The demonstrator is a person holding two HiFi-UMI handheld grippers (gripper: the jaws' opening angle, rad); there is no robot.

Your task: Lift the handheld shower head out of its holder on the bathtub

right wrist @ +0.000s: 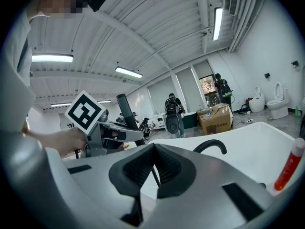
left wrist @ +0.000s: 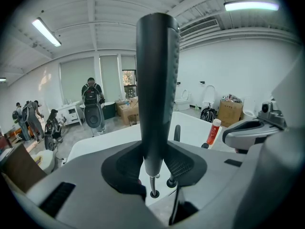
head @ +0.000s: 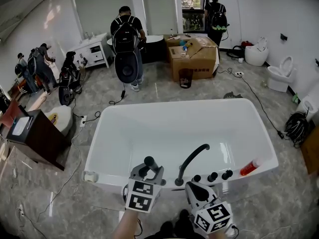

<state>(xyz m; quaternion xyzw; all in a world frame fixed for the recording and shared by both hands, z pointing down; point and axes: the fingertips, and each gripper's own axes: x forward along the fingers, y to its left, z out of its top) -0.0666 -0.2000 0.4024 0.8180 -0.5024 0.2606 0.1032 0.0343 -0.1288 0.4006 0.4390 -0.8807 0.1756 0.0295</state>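
**Shower head** (left wrist: 157,80): slim black round-bodied wand with a matt finish and a short chrome tip at the bottom. A thin chrome stem or hose (left wrist: 150,181) runs down from the tip.
- Place: upright above the near rim of the tub (head: 164,128), left of the spout (head: 192,156).
- The black body stands clear of the small ring (left wrist: 153,193) in that rim, which looks to be its holder.
- Judged out of the holder, or very nearly.

**Left claw** (left wrist: 155,163): partly closed, with the pads pressed on both sides of the wand, low on its body. The low grip likely keeps the wand upright and lets the chrome line run straight down to the ring.

**Right claw** (right wrist: 152,151): tips together, nothing held. It hangs at the tub's near rim, right of the spout, apparently idle and out of the way.

**Also on the near rim of the tub:**
- three black knobs (head: 213,176)
- red bottle (head: 249,167), towards the right end
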